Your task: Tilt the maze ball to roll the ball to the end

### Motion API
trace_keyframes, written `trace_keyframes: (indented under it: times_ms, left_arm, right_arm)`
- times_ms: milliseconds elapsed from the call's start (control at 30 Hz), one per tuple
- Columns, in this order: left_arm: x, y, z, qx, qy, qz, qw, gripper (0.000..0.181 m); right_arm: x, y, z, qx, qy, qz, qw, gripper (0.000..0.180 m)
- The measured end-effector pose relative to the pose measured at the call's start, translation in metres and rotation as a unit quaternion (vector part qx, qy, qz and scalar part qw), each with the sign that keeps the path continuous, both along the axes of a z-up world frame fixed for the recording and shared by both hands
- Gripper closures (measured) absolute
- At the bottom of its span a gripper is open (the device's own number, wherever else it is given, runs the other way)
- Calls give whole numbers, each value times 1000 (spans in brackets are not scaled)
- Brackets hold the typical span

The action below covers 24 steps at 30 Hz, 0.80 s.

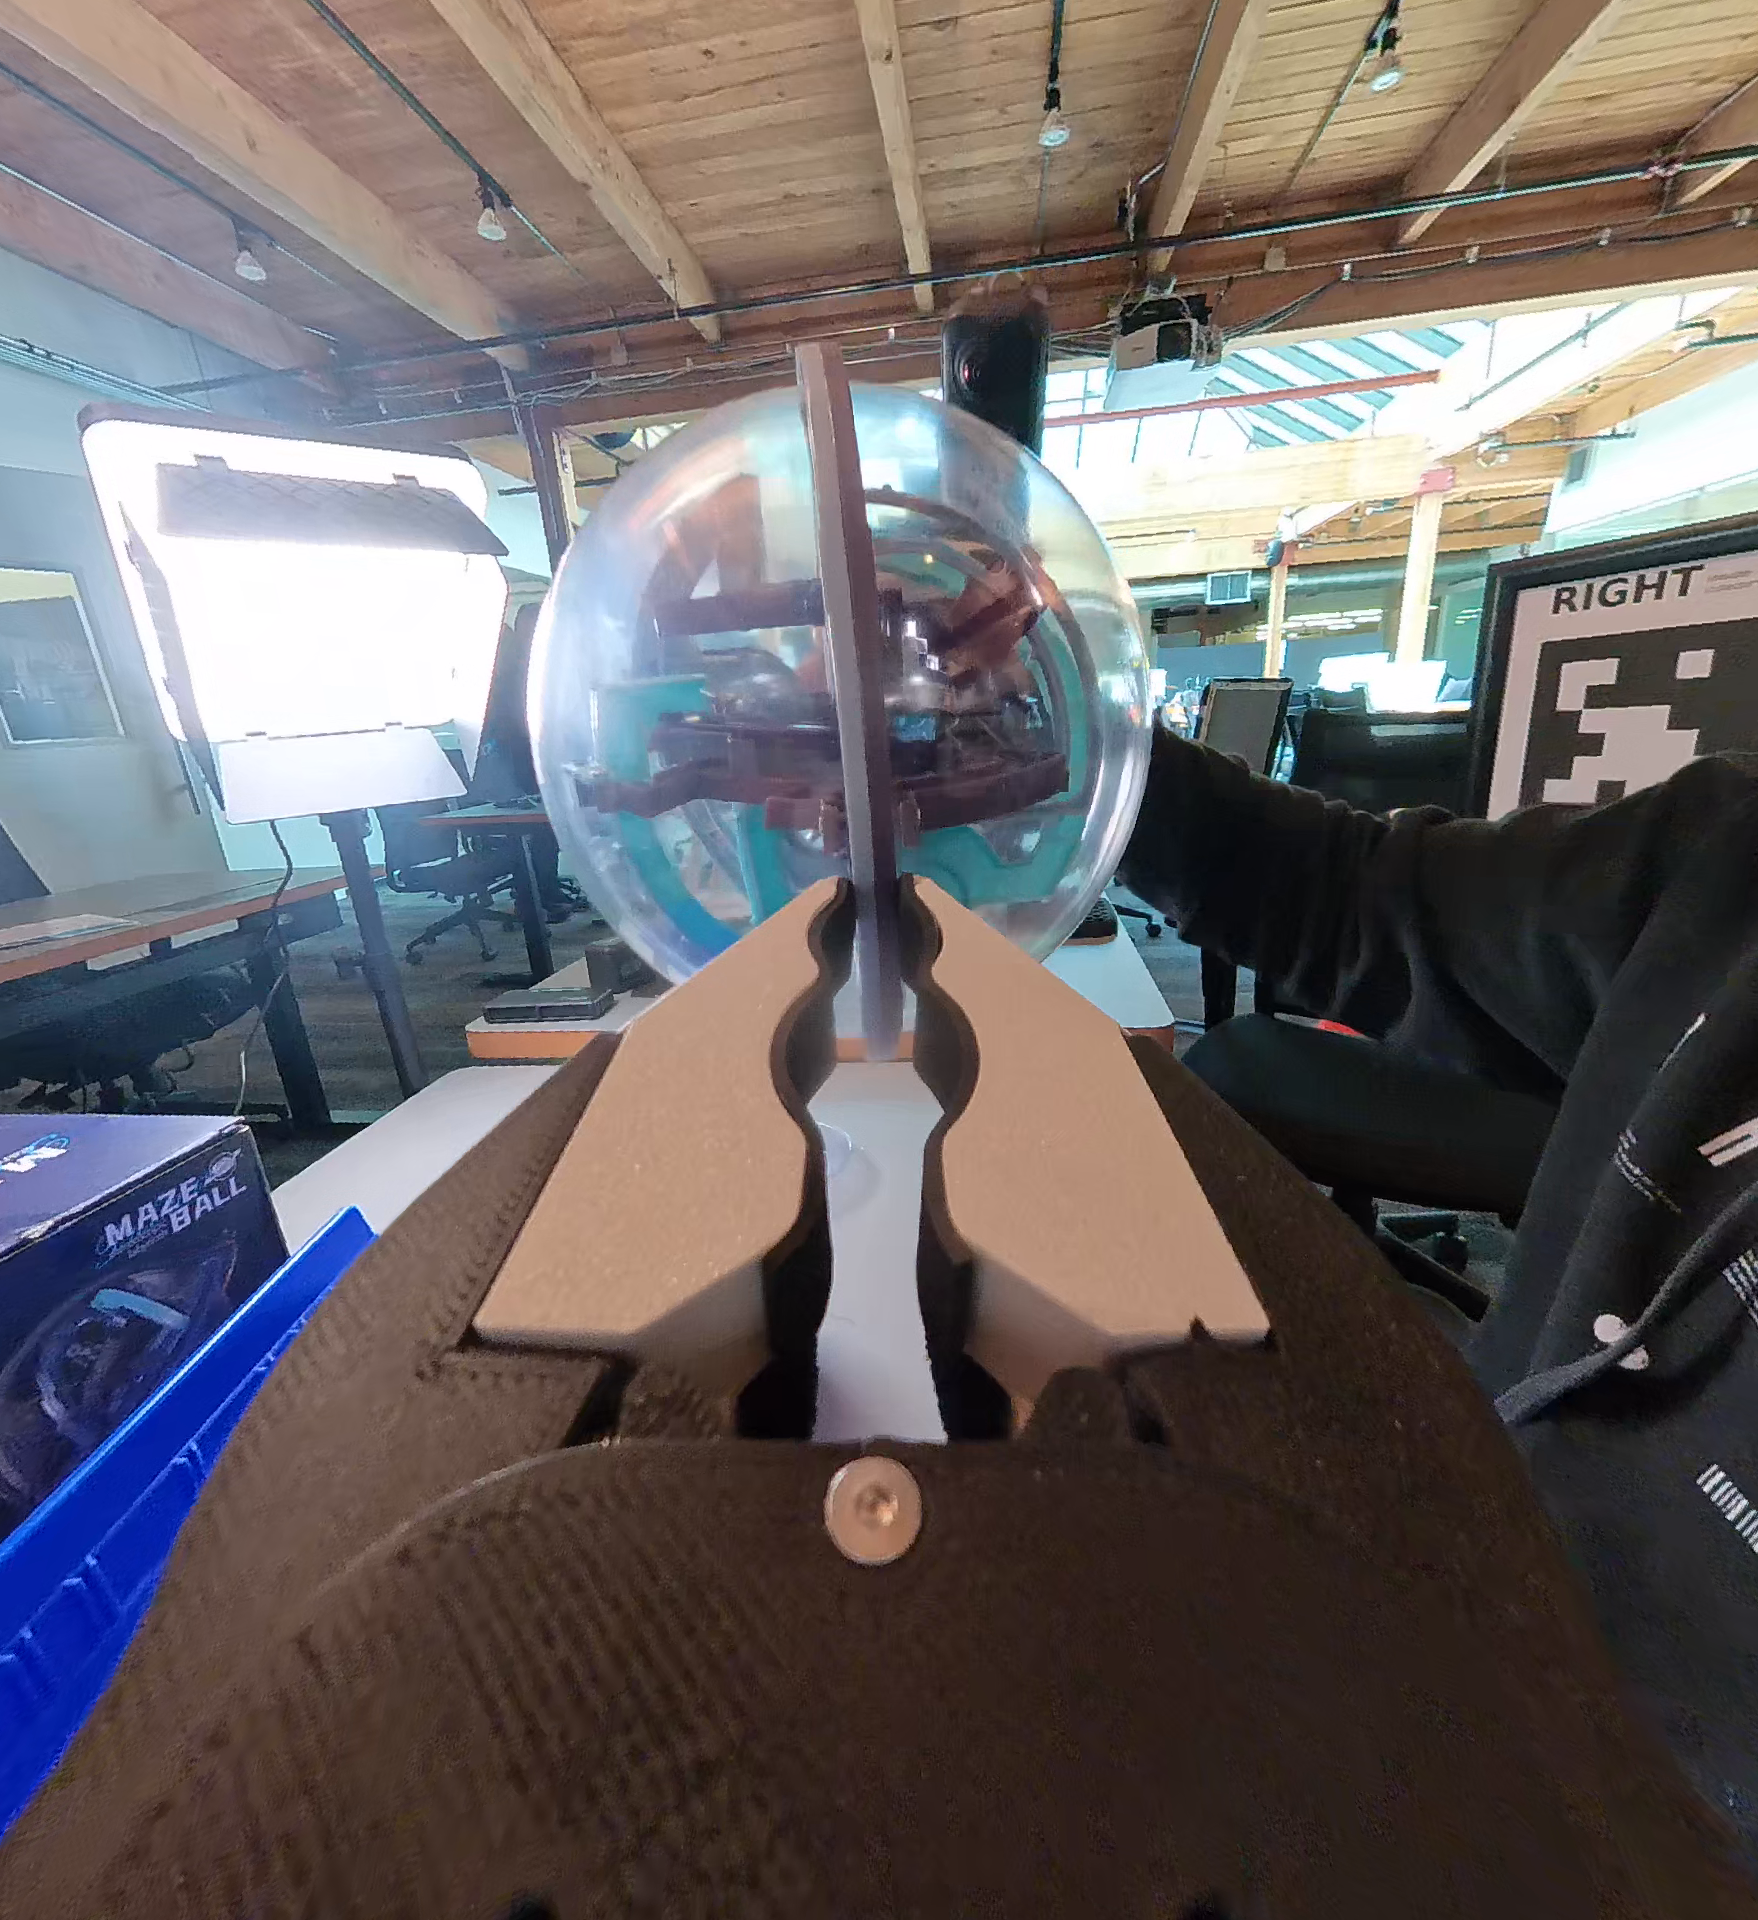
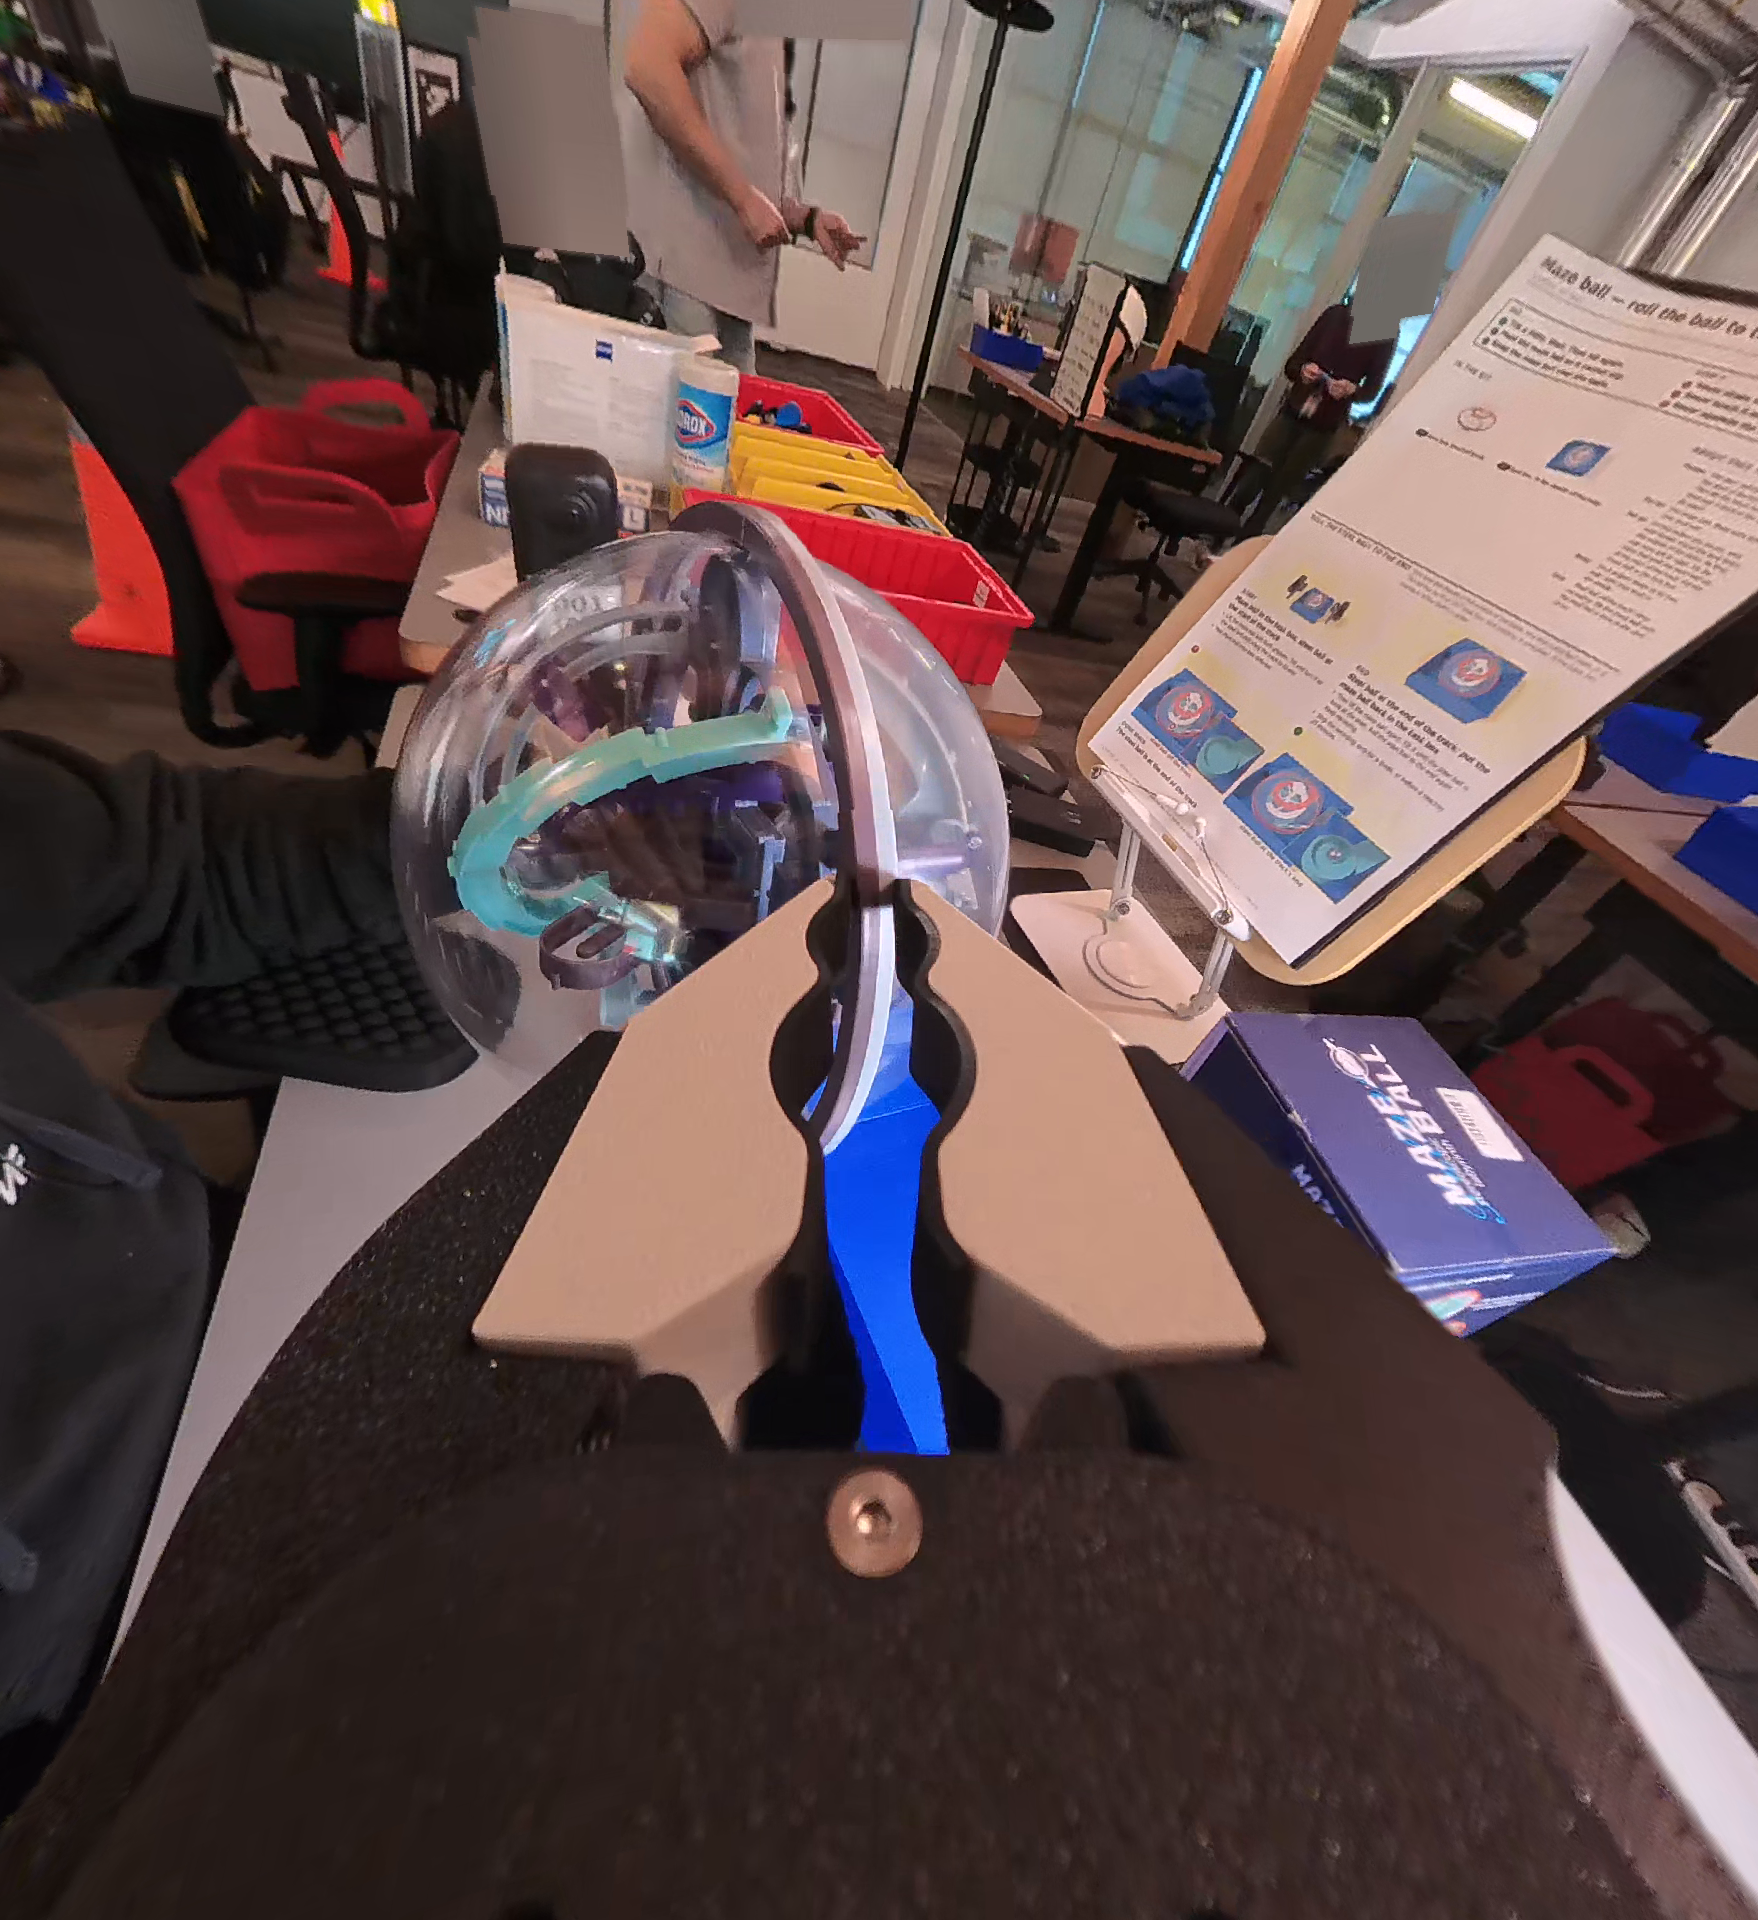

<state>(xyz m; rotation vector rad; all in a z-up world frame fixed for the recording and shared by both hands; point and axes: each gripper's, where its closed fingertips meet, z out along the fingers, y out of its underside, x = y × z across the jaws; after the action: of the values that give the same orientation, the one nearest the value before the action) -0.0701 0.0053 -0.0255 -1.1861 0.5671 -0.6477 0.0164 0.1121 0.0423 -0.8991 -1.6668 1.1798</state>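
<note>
The clear plastic maze ball point(image 1: 839, 675), a sphere with teal and dark brown tracks inside and a flat grey ring around its middle, is held up in the air above the white surface point(image 1: 376, 1153), pinched from two sides. The left tongs point(image 1: 873, 894) are clamped on the ring's edge at its 6 o'clock point in the left wrist view, the ring standing upright between the beige fingers point(image 1: 693, 1091). The right tongs point(image 2: 867, 899) are likewise clamped on the ring, which curves away toward 11 o'clock in the right wrist view. I cannot make out the small ball inside. A dark blue cardboard box point(image 2: 1394, 1164) lies at 3 o'clock of the right tongs, with a blue plastic bin point(image 1: 75, 1621) at 8 o'clock in the left wrist view. A printed instruction sheet on a stand point(image 2: 1477, 613) rises at 2 o'clock.
</note>
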Motion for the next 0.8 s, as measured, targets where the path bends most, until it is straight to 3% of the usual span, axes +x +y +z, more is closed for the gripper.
trace_keyframes:
  times_ms: [800]
  left_arm:
    - [-10,-4,24,14,-14,12,1000,174]
  right_arm:
    - [-7,6,0,-25,36,-9,999,174]
